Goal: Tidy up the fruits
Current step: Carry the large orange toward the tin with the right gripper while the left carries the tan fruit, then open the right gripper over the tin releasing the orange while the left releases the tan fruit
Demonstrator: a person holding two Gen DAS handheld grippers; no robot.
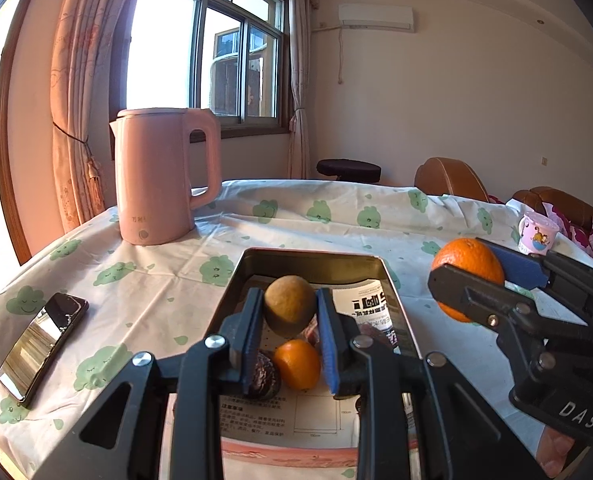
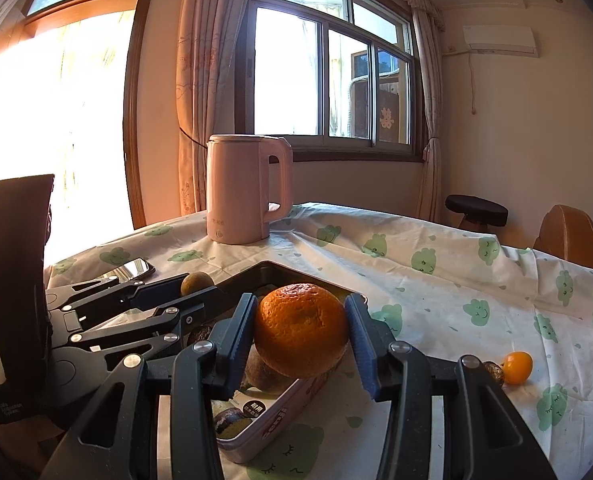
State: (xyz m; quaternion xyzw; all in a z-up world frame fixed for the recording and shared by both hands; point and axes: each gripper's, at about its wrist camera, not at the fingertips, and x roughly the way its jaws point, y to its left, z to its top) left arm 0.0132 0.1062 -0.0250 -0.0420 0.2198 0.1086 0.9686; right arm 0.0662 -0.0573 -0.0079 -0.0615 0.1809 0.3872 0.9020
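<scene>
My left gripper (image 1: 290,314) is shut on a brown round fruit (image 1: 289,305) and holds it above an open metal tin (image 1: 316,258) lined with paper. In the tin lie a small orange (image 1: 297,364) and a dark wrinkled fruit (image 1: 263,376). My right gripper (image 2: 301,334) is shut on a large orange (image 2: 300,330) and holds it over the tin's right edge (image 2: 272,412); it shows in the left wrist view (image 1: 470,280) too. A small orange fruit (image 2: 517,367) and a dark nut-like piece (image 2: 495,372) lie on the tablecloth to the right.
A pink kettle (image 1: 162,176) stands at the back of the table. A phone (image 1: 42,350) lies at the left. A pink cartoon cup (image 1: 536,234) stands at the right edge. The cloth has green cloud prints. A stool and brown chairs stand behind.
</scene>
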